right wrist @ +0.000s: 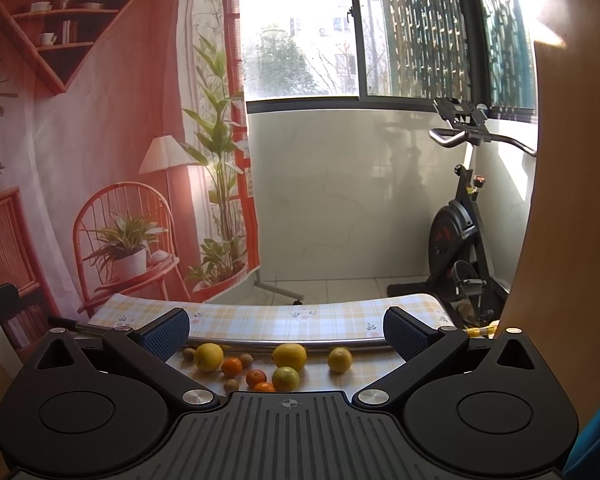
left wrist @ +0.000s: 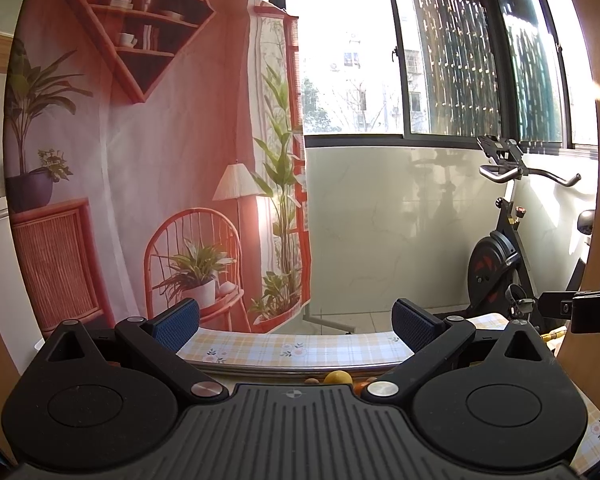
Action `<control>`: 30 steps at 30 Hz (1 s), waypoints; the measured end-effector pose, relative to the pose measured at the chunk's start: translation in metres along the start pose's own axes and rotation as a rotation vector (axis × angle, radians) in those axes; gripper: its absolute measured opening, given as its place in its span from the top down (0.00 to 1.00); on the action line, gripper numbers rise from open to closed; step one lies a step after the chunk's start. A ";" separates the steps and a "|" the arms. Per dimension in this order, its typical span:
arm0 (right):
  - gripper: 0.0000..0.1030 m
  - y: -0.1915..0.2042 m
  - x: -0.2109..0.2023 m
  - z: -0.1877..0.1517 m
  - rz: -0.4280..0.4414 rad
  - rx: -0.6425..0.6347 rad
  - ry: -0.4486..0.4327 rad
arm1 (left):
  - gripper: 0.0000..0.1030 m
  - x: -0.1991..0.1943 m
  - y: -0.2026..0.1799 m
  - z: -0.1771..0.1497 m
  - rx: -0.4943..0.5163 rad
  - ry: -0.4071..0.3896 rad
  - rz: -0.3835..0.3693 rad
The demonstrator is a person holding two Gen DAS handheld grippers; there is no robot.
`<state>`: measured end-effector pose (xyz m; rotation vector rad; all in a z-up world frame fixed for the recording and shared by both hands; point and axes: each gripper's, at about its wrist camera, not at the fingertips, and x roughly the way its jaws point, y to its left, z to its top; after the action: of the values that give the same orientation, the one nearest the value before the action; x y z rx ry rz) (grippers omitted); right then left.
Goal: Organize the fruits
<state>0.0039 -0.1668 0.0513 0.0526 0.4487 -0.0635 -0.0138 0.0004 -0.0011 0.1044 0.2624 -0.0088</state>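
Note:
In the right wrist view, fruits lie on a checked tablecloth (right wrist: 284, 322): three yellow lemons (right wrist: 289, 356), a yellow-green citrus (right wrist: 285, 378), three small oranges (right wrist: 231, 366) and several brown kiwis (right wrist: 246, 358). My right gripper (right wrist: 286, 332) is open and empty, held above and short of the fruits. In the left wrist view only one lemon (left wrist: 337, 377) and bits of other fruit show over the gripper body. My left gripper (left wrist: 296, 322) is open and empty above the table. The right gripper's body shows at the right edge of the left wrist view (left wrist: 580, 310).
A metal rail (right wrist: 320, 346) runs across the table behind the fruits. A printed room backdrop (right wrist: 100, 140) hangs at the left. An exercise bike (right wrist: 460, 220) stands at the right beyond the table. A window fills the wall behind.

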 end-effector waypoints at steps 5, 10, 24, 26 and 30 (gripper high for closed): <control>0.00 0.000 0.000 0.000 0.000 0.000 0.000 | 0.00 -0.001 0.000 0.000 0.000 -0.002 0.001; 0.00 -0.002 -0.002 0.002 -0.004 0.003 -0.006 | 0.00 -0.001 0.001 0.000 -0.001 -0.004 0.000; 0.00 -0.003 -0.003 0.003 -0.004 0.002 -0.006 | 0.00 -0.001 0.001 0.000 -0.001 -0.005 -0.001; 0.00 -0.003 -0.003 0.002 -0.004 0.001 -0.007 | 0.00 -0.001 0.001 0.000 -0.002 -0.004 -0.002; 0.00 -0.003 -0.003 0.002 -0.004 0.001 -0.007 | 0.00 -0.001 0.001 0.000 -0.002 -0.005 -0.002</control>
<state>0.0024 -0.1694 0.0543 0.0528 0.4418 -0.0684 -0.0151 0.0012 -0.0007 0.1021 0.2572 -0.0105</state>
